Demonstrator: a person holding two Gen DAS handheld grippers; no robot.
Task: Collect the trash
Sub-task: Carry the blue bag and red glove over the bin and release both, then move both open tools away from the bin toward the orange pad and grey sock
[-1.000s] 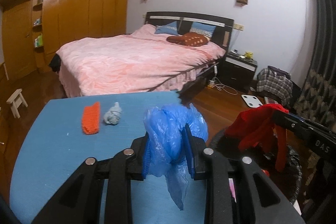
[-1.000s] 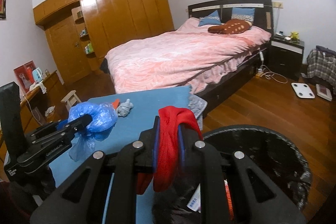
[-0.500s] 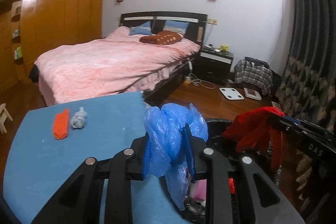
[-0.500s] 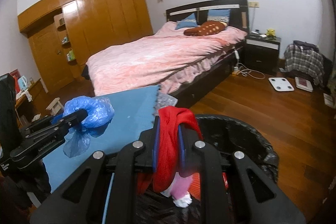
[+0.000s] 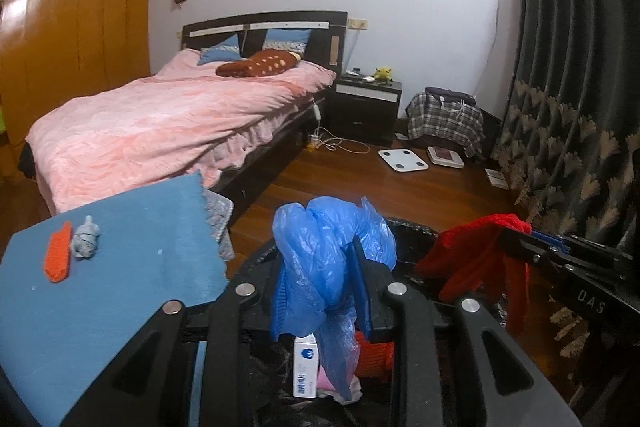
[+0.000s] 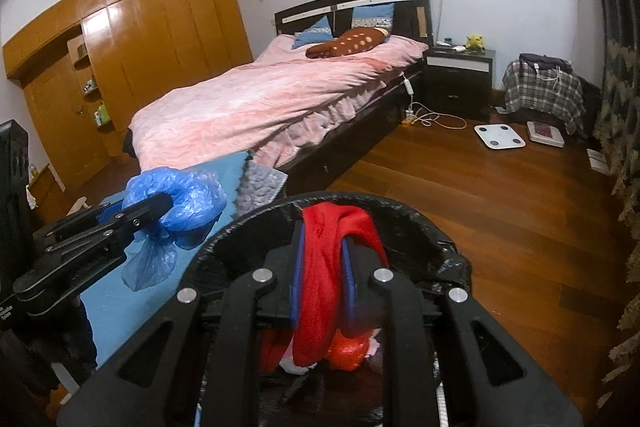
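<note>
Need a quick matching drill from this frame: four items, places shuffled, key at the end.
Items:
1. blue plastic bag
2. red cloth
3. orange knit piece
4. white scale

Places:
a. wooden floor by the nightstand
b. in the right tongs
c. lying on the blue mat
d. in the left tongs

Pairs: 1-d, 2-b, 3-c, 4-a

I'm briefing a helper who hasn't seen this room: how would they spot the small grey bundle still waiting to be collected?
Start at the pink bed; the blue table stands in front of its foot. On the table's far left lie two small items side by side. The grey bundle is the knotted, rounded lump, to the right of the flat orange strip.
</note>
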